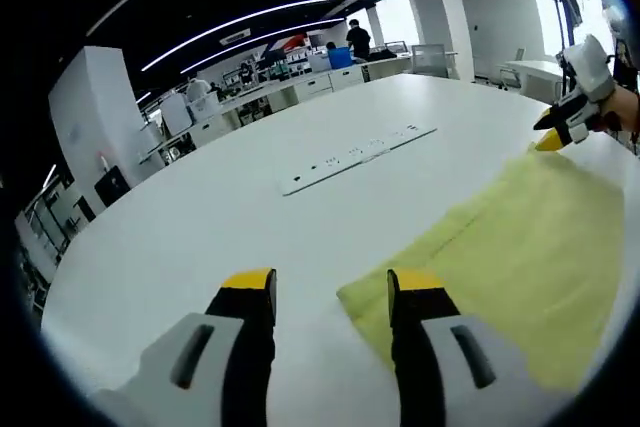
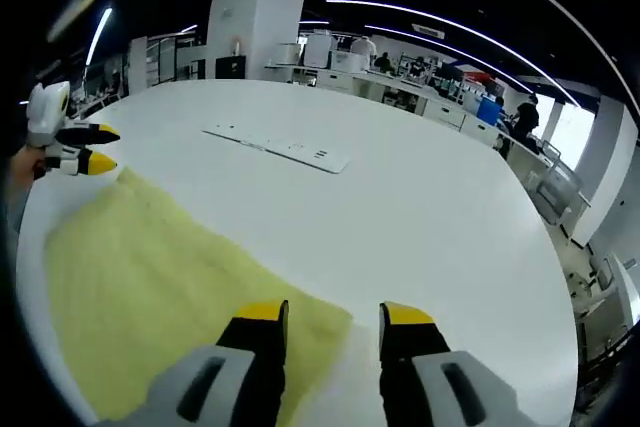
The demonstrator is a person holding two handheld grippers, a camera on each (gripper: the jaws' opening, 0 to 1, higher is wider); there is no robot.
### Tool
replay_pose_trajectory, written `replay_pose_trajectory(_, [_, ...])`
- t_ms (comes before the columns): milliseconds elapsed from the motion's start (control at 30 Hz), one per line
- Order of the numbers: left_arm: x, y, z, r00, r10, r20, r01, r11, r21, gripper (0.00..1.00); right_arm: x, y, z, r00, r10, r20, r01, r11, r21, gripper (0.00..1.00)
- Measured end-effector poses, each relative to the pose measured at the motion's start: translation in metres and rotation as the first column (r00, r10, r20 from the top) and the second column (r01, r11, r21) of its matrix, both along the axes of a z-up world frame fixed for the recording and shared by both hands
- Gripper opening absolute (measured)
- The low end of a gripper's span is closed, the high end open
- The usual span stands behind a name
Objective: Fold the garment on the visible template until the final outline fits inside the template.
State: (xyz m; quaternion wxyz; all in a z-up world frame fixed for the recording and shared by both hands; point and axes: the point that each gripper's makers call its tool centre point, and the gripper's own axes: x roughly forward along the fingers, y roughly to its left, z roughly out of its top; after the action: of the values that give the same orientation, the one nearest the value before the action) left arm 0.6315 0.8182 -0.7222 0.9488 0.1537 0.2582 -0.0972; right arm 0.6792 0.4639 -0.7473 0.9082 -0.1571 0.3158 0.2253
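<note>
A pale yellow garment [image 1: 520,257] lies flat on the white table [image 1: 200,227]. In the left gripper view my left gripper [image 1: 332,287] is open low over the table. One corner of the cloth reaches in between its jaws, under the right one. My right gripper [image 1: 546,134] shows at the cloth's far edge, held by a hand. In the right gripper view the yellow garment [image 2: 150,267] spreads to the left. My right gripper [image 2: 333,317] is open, its left jaw over the cloth's near corner. The left gripper [image 2: 103,148] hovers open at the far corner.
A flat white socket strip [image 1: 360,155] is set into the table beyond the cloth, also visible as the socket strip [image 2: 285,149]. The round table's edge [image 2: 560,277] curves away on the right. Desks, a white pillar [image 2: 255,17] and people stand far behind.
</note>
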Motion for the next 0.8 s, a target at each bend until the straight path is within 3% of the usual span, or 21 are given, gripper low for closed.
replay_pose_trajectory(100, [-0.005, 0.003, -0.006, 1.0, 0.001, -0.028, 0.0, 1.0, 0.008, 0.42, -0.001, -0.001, 0.002, 1.0, -0.007, -0.004, 0.007, 1.0, 0.014, 0.34])
replay_pose_trajectory(200, [-0.011, 0.002, -0.008, 0.999, 0.0, -0.044, -0.002, 0.999, -0.037, 0.47, -0.006, 0.001, 0.005, 1.0, -0.012, -0.023, 0.014, 0.998, 0.054, 0.37])
replay_pose_trajectory(400, [-0.022, 0.0, -0.002, 0.999, -0.007, -0.039, 0.002, 0.99, -0.14, 0.65, -0.018, 0.007, 0.01, 0.997, 0.007, -0.072, 0.004, 0.99, 0.14, 0.53])
replay_pose_trajectory(567, [-0.037, 0.003, 0.001, 0.999, -0.005, -0.038, -0.003, 0.975, -0.224, 0.74, -0.044, 0.018, 0.016, 0.99, 0.069, -0.127, -0.037, 0.971, 0.238, 0.63])
replay_pose_trajectory(800, [-0.068, 0.006, 0.003, 0.998, -0.043, -0.045, 0.031, 0.97, -0.24, 0.83, -0.078, 0.017, 0.021, 0.98, 0.123, -0.154, -0.082, 0.965, 0.249, 0.68])
